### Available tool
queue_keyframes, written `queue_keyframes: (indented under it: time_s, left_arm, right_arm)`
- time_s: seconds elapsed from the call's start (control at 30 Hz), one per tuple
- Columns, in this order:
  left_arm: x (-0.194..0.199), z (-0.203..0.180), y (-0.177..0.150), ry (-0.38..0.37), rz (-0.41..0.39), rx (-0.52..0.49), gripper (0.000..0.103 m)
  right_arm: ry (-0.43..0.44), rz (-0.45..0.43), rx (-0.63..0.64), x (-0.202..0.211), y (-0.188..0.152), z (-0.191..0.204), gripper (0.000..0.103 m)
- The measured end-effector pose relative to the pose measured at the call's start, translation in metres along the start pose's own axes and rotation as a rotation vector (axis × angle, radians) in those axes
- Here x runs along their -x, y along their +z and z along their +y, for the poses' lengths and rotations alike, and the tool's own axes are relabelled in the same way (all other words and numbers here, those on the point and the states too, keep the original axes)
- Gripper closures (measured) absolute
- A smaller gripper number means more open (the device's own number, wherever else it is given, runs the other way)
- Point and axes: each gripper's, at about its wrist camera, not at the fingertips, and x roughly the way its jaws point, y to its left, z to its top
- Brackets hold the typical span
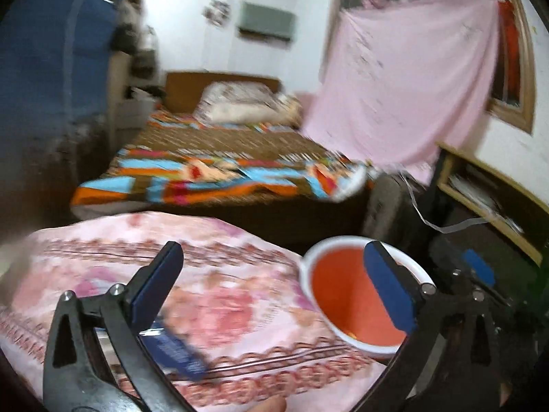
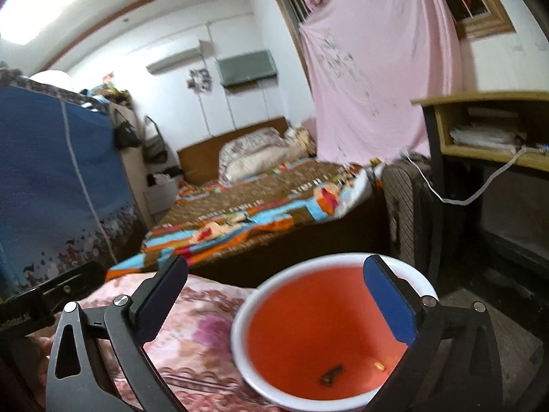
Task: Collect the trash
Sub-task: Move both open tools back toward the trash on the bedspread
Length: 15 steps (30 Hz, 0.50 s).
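An orange bin with a white rim point(image 2: 308, 336) stands beside a pink floral bedspread point(image 2: 192, 329). Two small scraps point(image 2: 331, 374) lie on its bottom. My right gripper point(image 2: 274, 305) is open and empty, held just above the bin's mouth. My left gripper point(image 1: 274, 292) is open and empty above the pink bedspread point(image 1: 212, 295). A dark blue wrapper point(image 1: 178, 346) lies on the bedspread just under its left finger. The bin point(image 1: 346, 305) shows at its right finger.
A second bed with a colourful quilt point(image 2: 247, 213) lies beyond. A blue fabric wardrobe point(image 2: 51, 178) stands left. A wooden desk point(image 2: 487, 130) and a striped suitcase point(image 2: 405, 206) stand right. A pink sheet point(image 2: 370, 68) hangs over the window.
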Motion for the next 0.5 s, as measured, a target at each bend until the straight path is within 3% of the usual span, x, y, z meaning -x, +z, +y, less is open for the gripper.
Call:
queue_keyframes:
  time_s: [0.3, 0.5]
  left_arm:
    - [0.068, 0.053, -0.011, 0.144, -0.153, 0.036, 0.011]
    - [0.107, 0.084, -0.030, 0.246, -0.213, 0.037, 0.011]
  right_arm:
    - [0.180, -0.144, 0.104, 0.035, -0.002, 0.062, 0.000]
    - [0.303, -0.172, 0.162, 0.049, -0.012, 0.104, 0.000]
